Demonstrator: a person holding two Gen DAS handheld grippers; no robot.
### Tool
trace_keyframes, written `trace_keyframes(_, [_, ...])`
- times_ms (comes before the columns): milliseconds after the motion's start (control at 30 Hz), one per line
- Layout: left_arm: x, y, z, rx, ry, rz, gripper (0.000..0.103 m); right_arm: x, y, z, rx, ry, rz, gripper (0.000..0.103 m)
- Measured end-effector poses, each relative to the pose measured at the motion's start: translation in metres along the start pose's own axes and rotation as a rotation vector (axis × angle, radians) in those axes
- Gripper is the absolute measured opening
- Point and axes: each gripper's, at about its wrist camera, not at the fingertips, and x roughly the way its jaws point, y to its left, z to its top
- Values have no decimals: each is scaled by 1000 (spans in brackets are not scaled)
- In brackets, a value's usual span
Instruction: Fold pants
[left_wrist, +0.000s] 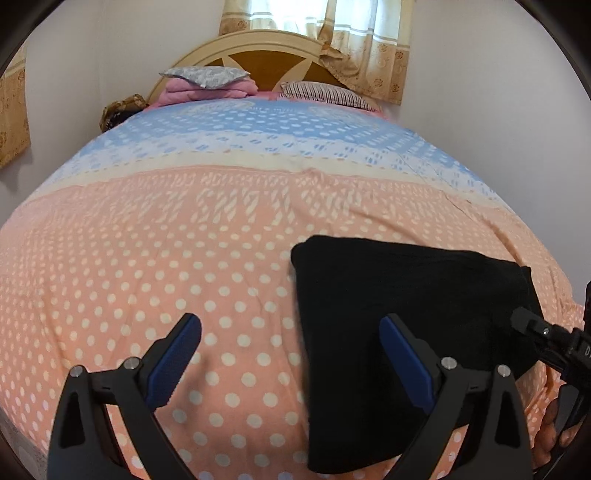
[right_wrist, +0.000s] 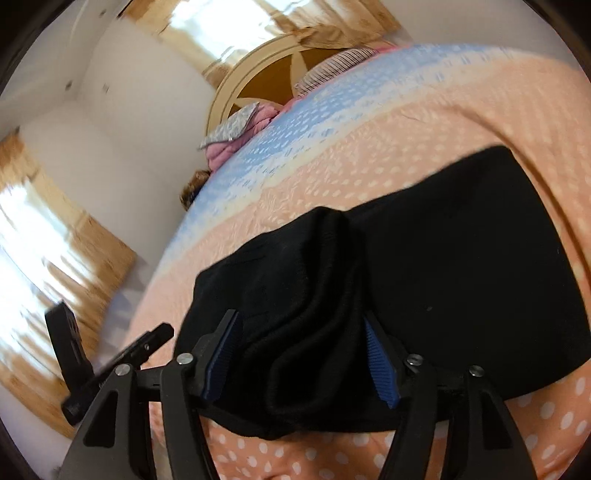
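Black fabric, the folded pants (left_wrist: 406, 295), lies flat on the bed (left_wrist: 147, 258), on the peach polka-dot part of the bedspread near the foot end. In the left wrist view the left gripper (left_wrist: 291, 350) hangs over the bed with its jaws spread wide and nothing between them; its left finger stands over bare bedspread and its right finger over the left edge of the pants, with no pad pressing on the cloth. In the right wrist view the right gripper (right_wrist: 301, 354) stands at the near edge of the pants (right_wrist: 461, 258), jaws partly open, with a bunched ridge of black cloth lying between the blue pads (right_wrist: 221, 365); whether the pads press on that ridge cannot be told. The rest of the garment spreads smooth to the right of the ridge. Part of the right gripper also shows at the right edge of the left wrist view. At the head of the bed stand a wooden headboard (left_wrist: 258, 62), a striped pillow (left_wrist: 325, 94) and a pink stack of bedding (left_wrist: 207, 88).
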Motion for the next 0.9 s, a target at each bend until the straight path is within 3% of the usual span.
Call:
trace_keyframes(67, [3, -4, -3, 6, 2, -3, 100, 4, 4, -1, -25, 2, -32, 66])
trace_keyframes(167, [1, -4, -6, 12, 6, -11, 100, 6, 13, -6, -109, -9, -127, 32])
trace_keyframes(267, [2, -1, -2, 12, 4, -8, 100, 7, 28, -12, -223, -28, -188, 26])
trace_keyframes(367, [2, 0, 1, 5, -6, -2, 100, 5, 50, -18, -386, -58, -258, 23])
trace_keyframes(433, [0, 0, 3, 0, -14, -1, 100, -5, 61, -16, -446, -77, -207, 22])
trace_keyframes(633, [-6, -8, 12, 16, -44, 3, 100, -57, 26, 26, -361, -129, -83, 21])
trace_keyframes(733, [-2, -17, 14, 39, -48, 16, 100, -69, -7, 40, -321, -127, -135, 21])
trace_keyframes(900, [8, -37, 12, 75, -32, 10, 100, -54, -61, 41, -261, -52, -219, 21])
